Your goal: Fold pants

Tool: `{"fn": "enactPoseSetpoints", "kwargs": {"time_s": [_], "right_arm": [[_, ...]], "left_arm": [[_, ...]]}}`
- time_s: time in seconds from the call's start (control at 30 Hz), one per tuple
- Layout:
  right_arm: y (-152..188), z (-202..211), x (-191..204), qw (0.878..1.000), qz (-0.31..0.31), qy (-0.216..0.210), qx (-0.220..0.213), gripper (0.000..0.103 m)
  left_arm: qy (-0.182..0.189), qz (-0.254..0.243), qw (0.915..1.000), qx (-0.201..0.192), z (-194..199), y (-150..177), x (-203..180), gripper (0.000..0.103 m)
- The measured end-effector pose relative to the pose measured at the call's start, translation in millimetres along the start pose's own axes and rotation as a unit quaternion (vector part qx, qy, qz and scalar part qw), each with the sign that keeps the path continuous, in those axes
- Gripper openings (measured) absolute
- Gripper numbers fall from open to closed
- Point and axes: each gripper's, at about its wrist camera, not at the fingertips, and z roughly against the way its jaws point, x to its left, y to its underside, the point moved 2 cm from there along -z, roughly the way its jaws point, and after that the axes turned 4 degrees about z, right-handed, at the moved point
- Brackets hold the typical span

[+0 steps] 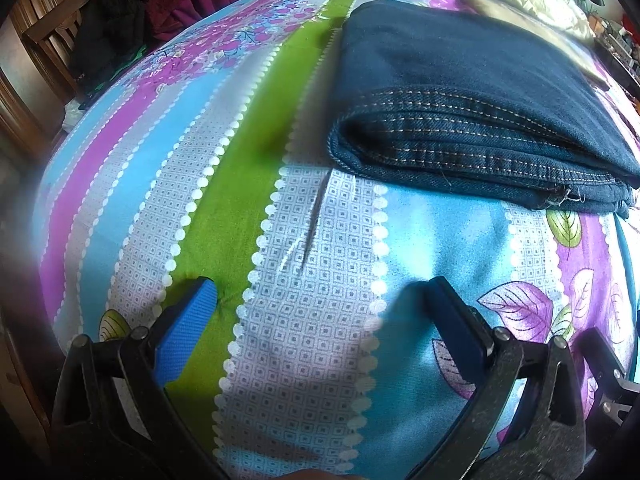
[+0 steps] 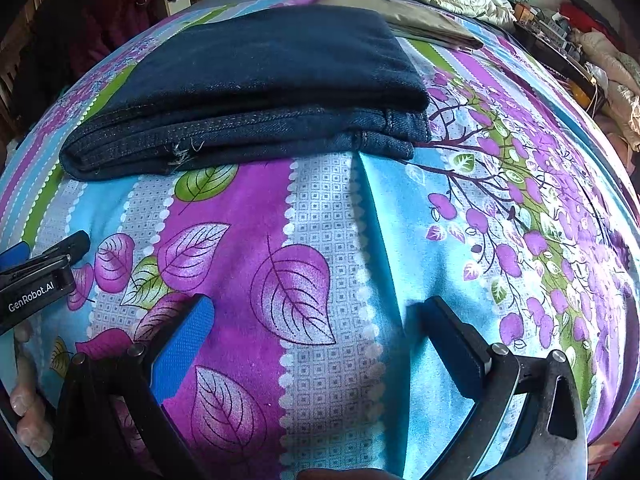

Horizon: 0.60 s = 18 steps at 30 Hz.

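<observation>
Two grippers wide, empty | left (image 1: 316, 300) | right (image 2: 320, 312) | jeans (image 2: 256, 88) folded on bedsheet (image 2: 304, 240), apart from both

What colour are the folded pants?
Dark blue denim pants with pale stitching, clearest in the right wrist view.

Bare bedsheet (image 2: 304, 240) before folded pants (image 2: 248, 92)
</observation>
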Motion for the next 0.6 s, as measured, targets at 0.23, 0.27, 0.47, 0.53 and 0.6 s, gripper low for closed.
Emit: {"fn": "enactPoseSetpoints", "kwargs": {"time_s": [0.23,0.27,0.47,0.53,0.6], "right_arm": [[-5,-2,-1,1.000,0.004,-0.005,0.018,0.103],[-5,-3,-1,1.000,0.004,-0.005,0.020,0.103],[-7,-3,0,1.000,0.004,-0.004,0.029,0.103],[-9,-4,0,0.999,0.005,-0.004,0.033,0.103],[-11,-4,0,0.999,0.006,-0.003,0.037,0.103]], "left_arm": [[0.003,-0.006,1.0000,0.000,0,-1,1,0.103],[0.004,-0.008,1.0000,0.001,0,-2,1,0.103],[0.013,-0.024,0.9996,-0.006,-1,-1,3,0.103],[0.014,-0.022,0.9997,-0.002,-1,-3,3,0.103],[0.015,-0.023,0.9996,0.003,-2,-4,3,0.103]]}}
